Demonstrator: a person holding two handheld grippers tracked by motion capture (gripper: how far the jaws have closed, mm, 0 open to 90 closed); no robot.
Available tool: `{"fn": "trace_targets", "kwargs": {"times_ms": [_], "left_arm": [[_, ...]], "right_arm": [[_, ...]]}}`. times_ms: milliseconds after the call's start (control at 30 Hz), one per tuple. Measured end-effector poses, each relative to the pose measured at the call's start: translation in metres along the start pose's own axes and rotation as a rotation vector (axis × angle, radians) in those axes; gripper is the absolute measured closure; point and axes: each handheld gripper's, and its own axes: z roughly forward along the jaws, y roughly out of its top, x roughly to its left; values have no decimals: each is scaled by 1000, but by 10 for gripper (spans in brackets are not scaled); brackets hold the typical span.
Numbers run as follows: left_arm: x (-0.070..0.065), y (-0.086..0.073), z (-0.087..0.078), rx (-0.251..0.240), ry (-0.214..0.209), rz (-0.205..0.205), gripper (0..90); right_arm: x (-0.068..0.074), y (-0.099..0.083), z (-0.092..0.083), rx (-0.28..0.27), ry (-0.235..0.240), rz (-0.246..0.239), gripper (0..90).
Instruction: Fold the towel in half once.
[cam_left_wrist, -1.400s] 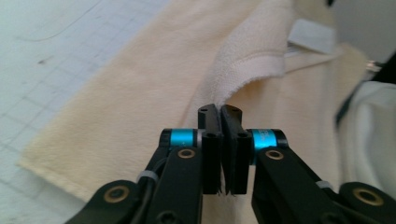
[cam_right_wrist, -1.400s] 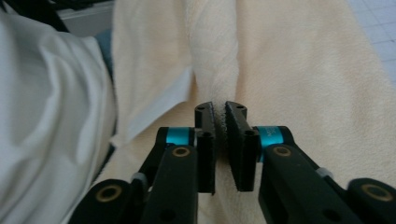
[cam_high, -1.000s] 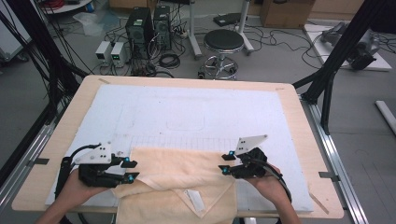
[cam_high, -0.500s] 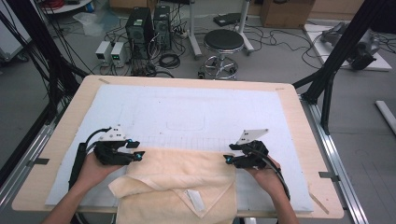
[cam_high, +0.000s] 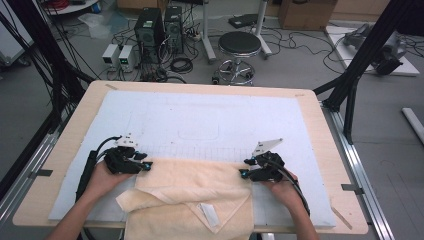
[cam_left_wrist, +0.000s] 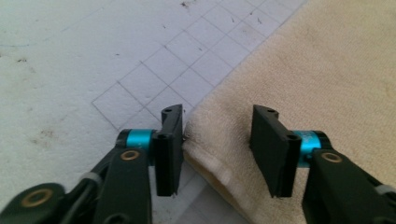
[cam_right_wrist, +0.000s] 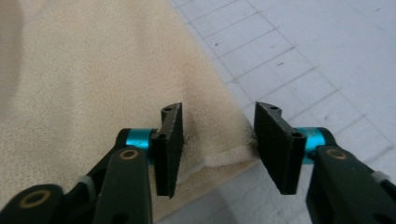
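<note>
The left gripper (cam_high: 146, 165) stands at the far left corner of the towel (cam_high: 195, 192), and in the left gripper view its jaws are half open, with that corner (cam_left_wrist: 201, 140) lying between them; the left pad touches the hem, the right pad does not press. These jaws have just been closing a little. The right gripper (cam_high: 244, 169) is at the far right corner, also half open and just been closing, with the hem corner (cam_right_wrist: 224, 156) between its jaws but no squeeze visible.

The towel is cream coloured and lies at the near middle of the white mat (cam_high: 200, 115), folded, with its near part hanging over the table (cam_high: 325, 150) edge and a small label (cam_high: 209, 215) on the top flap.

I judge that the step in hand is to take both far corners. To do it well, each gripper should go low enough that one pad slides under the hem, then close fully on the thick seam, not on the soft pile. Both hands should close at the same time. If only one layer is caught, the fold will open when lifted, so it is better to take all layers at the corner.
</note>
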Motion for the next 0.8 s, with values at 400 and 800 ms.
{"fn": "trace_targets", "kwargs": {"times_ms": [400, 800], "left_arm": [[3, 8, 0, -36, 28, 3, 823], [49, 74, 11, -120, 172, -96, 829]], "right_arm": [[-6, 12, -1, 40, 25, -14, 838], [-69, 64, -4, -10, -132, 43, 843]]}}
